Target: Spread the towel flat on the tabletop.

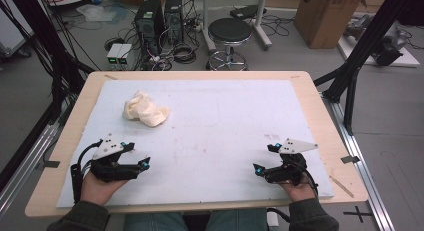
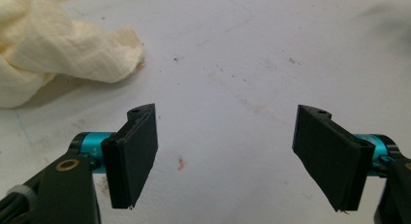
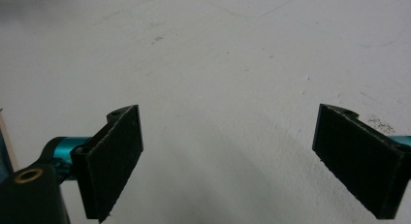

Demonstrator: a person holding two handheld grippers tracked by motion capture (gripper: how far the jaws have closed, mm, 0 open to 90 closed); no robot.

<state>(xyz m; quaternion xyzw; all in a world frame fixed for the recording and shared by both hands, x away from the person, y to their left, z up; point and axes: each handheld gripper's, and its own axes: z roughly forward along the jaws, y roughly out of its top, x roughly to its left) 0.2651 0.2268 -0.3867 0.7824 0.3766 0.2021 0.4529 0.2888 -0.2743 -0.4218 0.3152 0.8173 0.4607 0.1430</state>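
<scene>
Crumpled cream-yellow gauze cloth (image 1: pixel 145 109): far-left area of white foam mat (image 1: pixel 225 121), lying free | left gripper (image 1: pixel 138 156): near-left on the mat, jaws spread wide, nothing held, cloth well ahead | right gripper (image 1: pixel 266 158): near-right, jaws spread wide, nothing held, over bare mat

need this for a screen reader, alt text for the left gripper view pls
The left gripper has its two black jaws wide open with nothing between them, above a scuffed white board. A crumpled cream cloth lies on the board at upper left, apart from the jaws.
</scene>
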